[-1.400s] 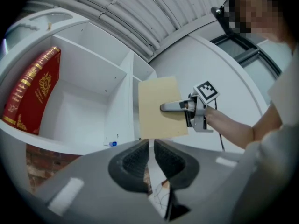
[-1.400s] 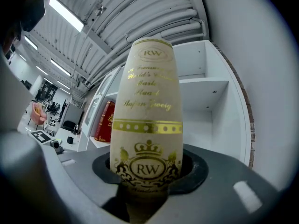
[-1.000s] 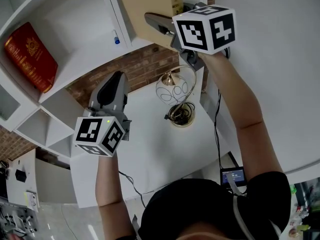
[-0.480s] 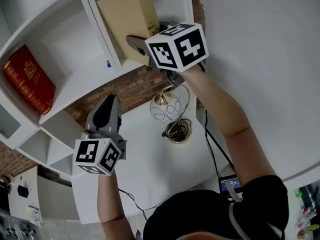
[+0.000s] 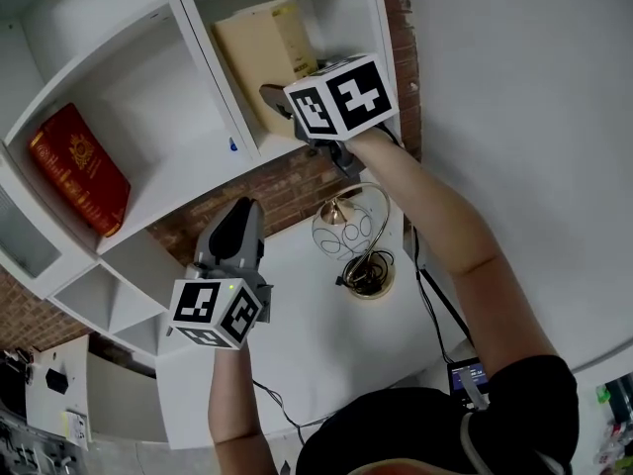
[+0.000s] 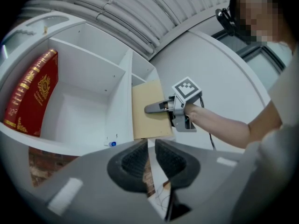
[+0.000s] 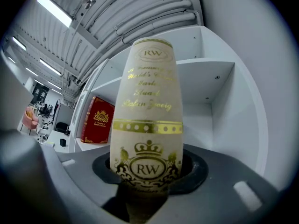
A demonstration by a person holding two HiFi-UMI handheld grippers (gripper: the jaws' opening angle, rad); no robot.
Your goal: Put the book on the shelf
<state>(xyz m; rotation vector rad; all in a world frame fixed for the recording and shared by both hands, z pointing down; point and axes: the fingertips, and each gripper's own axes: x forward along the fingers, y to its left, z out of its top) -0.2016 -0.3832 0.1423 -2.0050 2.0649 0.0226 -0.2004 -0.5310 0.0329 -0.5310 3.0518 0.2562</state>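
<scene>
Tan gold-lettered hardcover book point(image 7: 148, 106): right hand-held gripper point(image 7: 149, 181) is clamping it upright, spine toward jaws, at white shelf's point(image 5: 336, 13) right end.

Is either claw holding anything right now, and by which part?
The right claw grips the tan book, clamped across both covers at the spine's lower end. The left claw holds nothing.

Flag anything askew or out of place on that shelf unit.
The red book leans tilted in its compartment instead of standing upright. The beige book isn't shelved yet; the right gripper holds it at the next compartment.
</scene>
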